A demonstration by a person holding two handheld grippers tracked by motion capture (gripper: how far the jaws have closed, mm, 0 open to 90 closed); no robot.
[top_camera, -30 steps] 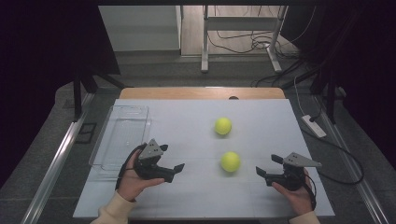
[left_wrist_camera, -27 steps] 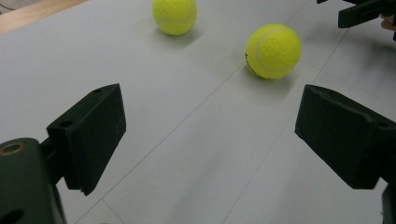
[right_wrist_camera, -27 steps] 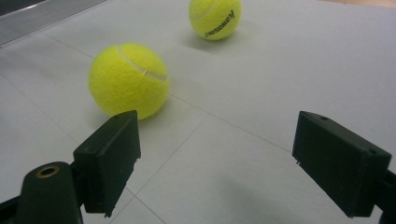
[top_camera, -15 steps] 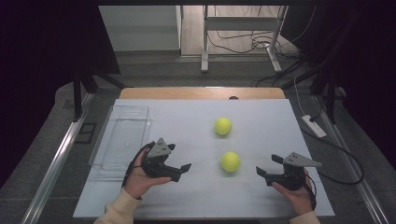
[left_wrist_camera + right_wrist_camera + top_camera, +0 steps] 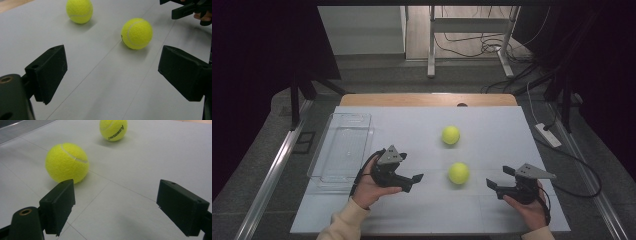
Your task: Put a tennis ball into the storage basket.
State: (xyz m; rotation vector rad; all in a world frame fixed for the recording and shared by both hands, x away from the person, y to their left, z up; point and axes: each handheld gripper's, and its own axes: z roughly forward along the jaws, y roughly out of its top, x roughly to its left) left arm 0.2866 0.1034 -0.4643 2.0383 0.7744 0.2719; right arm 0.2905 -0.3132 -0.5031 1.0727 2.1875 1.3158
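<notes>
Two open grippers flanking the near tennis ball on the table.

The left gripper (image 5: 411, 179) is hovering left of the near tennis ball (image 5: 458, 173), jaws spread wide and holding nothing; the right gripper (image 5: 499, 180) is sitting to the ball's right, also wide open and empty. The ball is resting on the white table (image 5: 492, 135), apart from both grippers. A far tennis ball (image 5: 450, 135) is lying beyond it, and a clear tray (image 5: 343, 150) is standing at the table's left.
</notes>
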